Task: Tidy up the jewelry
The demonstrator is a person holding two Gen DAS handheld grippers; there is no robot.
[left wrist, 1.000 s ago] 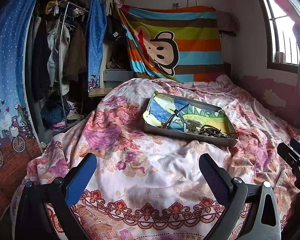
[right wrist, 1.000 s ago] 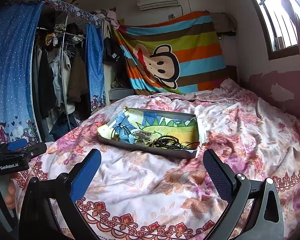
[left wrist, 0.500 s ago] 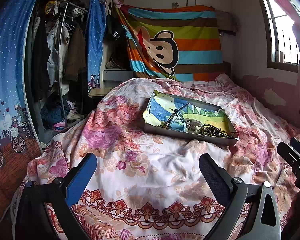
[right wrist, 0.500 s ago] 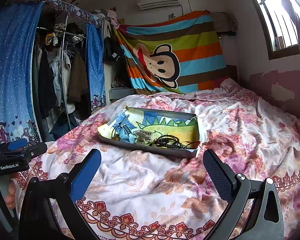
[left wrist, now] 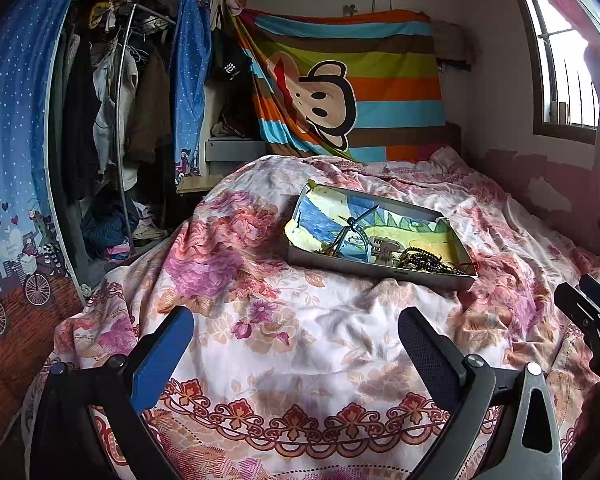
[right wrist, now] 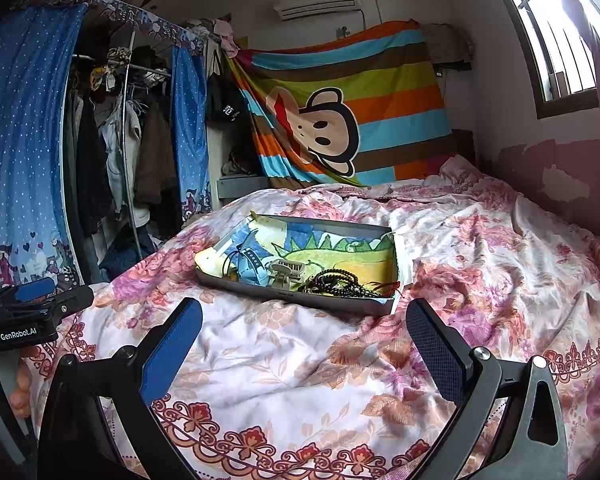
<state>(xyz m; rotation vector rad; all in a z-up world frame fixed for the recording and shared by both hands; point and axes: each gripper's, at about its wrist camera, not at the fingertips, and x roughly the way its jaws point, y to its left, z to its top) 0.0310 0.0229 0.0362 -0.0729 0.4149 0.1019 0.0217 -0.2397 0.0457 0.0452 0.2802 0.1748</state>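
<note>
Left wrist view: left gripper (left wrist: 296, 344) low in frame, jaws wide, holding nothing, above floral bedspread (left wrist: 320, 332). Beyond, right of centre: grey tray (left wrist: 372, 270) with dark bead strings (left wrist: 424, 258) and a pale clip (left wrist: 384, 246).

Right wrist view: right gripper (right wrist: 304, 336) likewise, jaws wide and empty, well short of tray at centre frame. Striped monkey cloth (right wrist: 352, 120) on far wall.

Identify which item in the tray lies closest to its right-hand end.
The dark beaded strand, heaped at the tray's right end by a red cord. The beige hair claw sits mid-tray; the blue strap lies leftward.
</note>
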